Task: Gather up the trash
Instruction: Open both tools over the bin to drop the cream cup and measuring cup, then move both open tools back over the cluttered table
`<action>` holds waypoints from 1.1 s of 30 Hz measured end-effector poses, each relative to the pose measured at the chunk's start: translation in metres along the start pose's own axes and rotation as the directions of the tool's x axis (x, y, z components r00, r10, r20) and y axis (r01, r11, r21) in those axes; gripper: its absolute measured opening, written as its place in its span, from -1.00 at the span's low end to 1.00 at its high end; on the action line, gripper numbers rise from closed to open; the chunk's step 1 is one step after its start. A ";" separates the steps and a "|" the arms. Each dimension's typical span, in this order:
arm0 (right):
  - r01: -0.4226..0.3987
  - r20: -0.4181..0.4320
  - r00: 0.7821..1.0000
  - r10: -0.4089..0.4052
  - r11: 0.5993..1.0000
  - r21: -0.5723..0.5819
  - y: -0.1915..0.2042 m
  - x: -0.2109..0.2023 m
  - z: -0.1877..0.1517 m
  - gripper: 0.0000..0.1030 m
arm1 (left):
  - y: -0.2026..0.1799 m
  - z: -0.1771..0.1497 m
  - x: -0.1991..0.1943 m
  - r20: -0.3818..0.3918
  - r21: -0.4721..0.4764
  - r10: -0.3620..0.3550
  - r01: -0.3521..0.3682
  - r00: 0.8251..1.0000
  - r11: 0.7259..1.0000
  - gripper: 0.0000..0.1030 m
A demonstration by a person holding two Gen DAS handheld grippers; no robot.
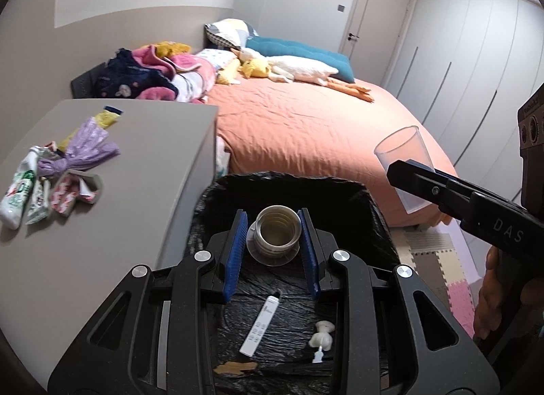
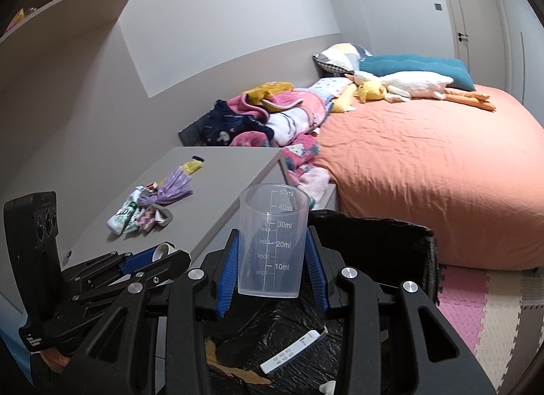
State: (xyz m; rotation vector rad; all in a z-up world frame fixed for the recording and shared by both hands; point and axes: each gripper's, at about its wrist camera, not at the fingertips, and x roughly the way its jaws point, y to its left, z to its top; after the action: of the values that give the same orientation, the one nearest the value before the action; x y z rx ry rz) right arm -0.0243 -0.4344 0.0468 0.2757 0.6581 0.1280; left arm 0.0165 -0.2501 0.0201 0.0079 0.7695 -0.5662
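Observation:
My left gripper (image 1: pixel 272 216) is shut on a small ribbed round cup (image 1: pixel 276 237) and holds it above the black-lined trash bin (image 1: pixel 292 179). In the right wrist view, my right gripper (image 2: pixel 273 235) is shut on a clear measuring cup (image 2: pixel 268 272) with ml marks, upright over the bin's near rim (image 2: pixel 374 220). The bin holds a white test strip (image 1: pixel 261 325), a white crumpled bit (image 1: pixel 323 333) and a brown scrap (image 1: pixel 234 367). More trash lies on the grey table (image 1: pixel 142 198): a purple bag (image 1: pixel 88 150), a white tube (image 1: pixel 18 191) and wrappers.
An orange bed (image 1: pixel 306 123) with pillows, plush toys and a heap of clothes stands behind the bin. Foam floor mats (image 1: pixel 438 259) lie to the right, and a wardrobe lines the right wall. A hand (image 1: pixel 493 293) holds the right gripper.

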 end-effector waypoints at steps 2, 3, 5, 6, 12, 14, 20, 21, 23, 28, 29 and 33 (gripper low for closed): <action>0.007 -0.001 1.000 -0.007 1.000 0.018 -0.008 -0.001 0.001 -0.22 | -0.004 -0.001 0.005 -0.025 0.010 -0.037 0.037 0.999 0.999 -0.35; 0.018 0.004 1.000 -0.018 0.999 0.034 -0.012 -0.002 0.002 -0.21 | -0.006 -0.002 0.009 -0.048 0.012 -0.056 0.057 0.997 0.998 0.16; 0.049 0.025 0.998 -0.051 0.996 0.072 -0.022 -0.007 0.004 0.42 | -0.007 -0.003 0.009 -0.051 0.004 -0.039 0.039 0.998 0.999 0.88; 0.069 0.049 0.996 -0.073 0.993 0.091 -0.026 -0.011 0.004 0.57 | -0.007 -0.003 0.007 -0.029 0.003 -0.036 0.036 0.999 0.999 0.88; 0.100 0.081 0.991 -0.110 0.987 0.123 -0.039 -0.021 0.006 0.65 | 0.005 -0.003 0.007 -0.024 -0.051 -0.035 0.033 0.999 0.998 0.88; 0.098 0.079 0.991 -0.108 0.987 0.125 -0.039 -0.019 0.005 0.66 | 0.006 -0.004 0.005 -0.019 -0.055 -0.025 0.024 1.000 0.998 0.88; 0.089 0.060 0.994 -0.096 0.989 0.116 -0.035 -0.013 0.003 0.66 | 0.010 -0.007 0.005 -0.019 -0.050 -0.003 0.002 1.000 0.999 0.88; 0.087 0.056 0.994 -0.094 0.990 0.113 -0.033 -0.012 0.002 0.66 | 0.011 -0.007 0.005 -0.020 -0.052 -0.002 0.001 1.000 0.999 0.88; 0.086 0.052 0.994 -0.092 0.990 0.109 -0.030 -0.009 0.002 0.66 | 0.014 -0.007 0.005 -0.021 -0.054 0.002 -0.004 1.000 0.999 0.88; 0.077 0.038 0.996 -0.080 0.993 0.093 -0.019 0.001 0.003 0.66 | 0.024 -0.008 0.001 -0.013 -0.056 0.025 -0.025 1.000 0.998 0.88; 0.073 0.033 0.997 -0.076 0.993 0.088 -0.015 0.005 0.003 0.66 | 0.027 -0.008 0.000 -0.013 -0.058 0.029 -0.030 0.999 0.998 0.88; 0.053 0.022 0.998 -0.054 0.996 0.070 0.000 0.015 0.005 0.66 | 0.041 -0.008 -0.005 -0.010 -0.073 0.053 -0.054 0.999 0.996 0.88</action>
State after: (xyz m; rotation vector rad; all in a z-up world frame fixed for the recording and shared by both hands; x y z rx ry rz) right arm -0.0090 -0.4325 0.0415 0.3258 0.6466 0.0506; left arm 0.0280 -0.2114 0.0094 -0.0370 0.7956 -0.4868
